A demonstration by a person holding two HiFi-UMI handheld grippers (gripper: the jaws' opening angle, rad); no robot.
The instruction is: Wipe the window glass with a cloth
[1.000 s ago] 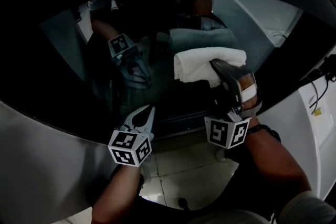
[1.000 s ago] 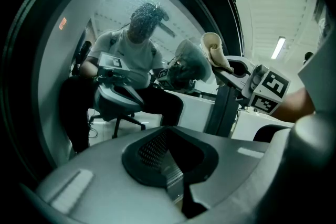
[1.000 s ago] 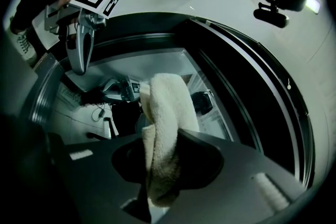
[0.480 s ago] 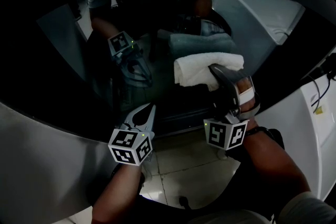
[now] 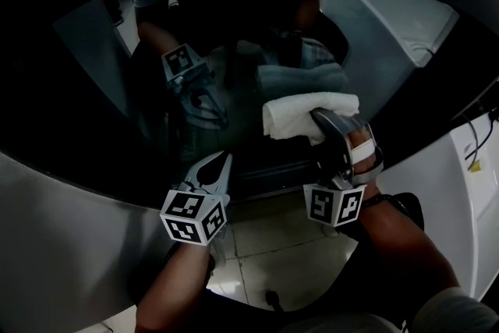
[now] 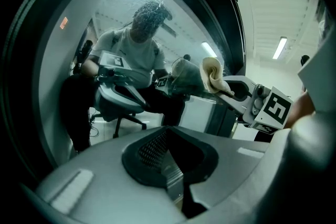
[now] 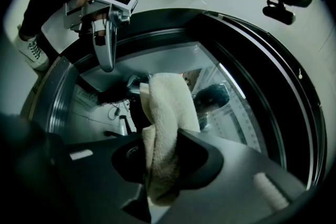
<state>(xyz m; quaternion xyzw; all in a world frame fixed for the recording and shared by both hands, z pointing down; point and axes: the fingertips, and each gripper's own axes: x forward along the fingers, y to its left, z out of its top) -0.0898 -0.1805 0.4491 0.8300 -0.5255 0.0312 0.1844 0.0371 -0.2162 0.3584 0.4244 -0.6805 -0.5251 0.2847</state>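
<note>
Right gripper view, and the right gripper [image 7: 163,160] is clamped on a folded white cloth [image 7: 167,107], the towel bunched up between its jaws and standing tall against the dark, rounded window glass [image 7: 252,113]. In the head view, the cloth sits right of centre on the pane, its dim reflection just above it. The left gripper [image 5: 221,165] has its jaws together with nothing in them. It hangs by the lower edge of the glass, left of the cloth and apart from it.

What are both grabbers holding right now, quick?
Left gripper: closed, holding nothing.
Right gripper: closed on the white cloth.
</note>
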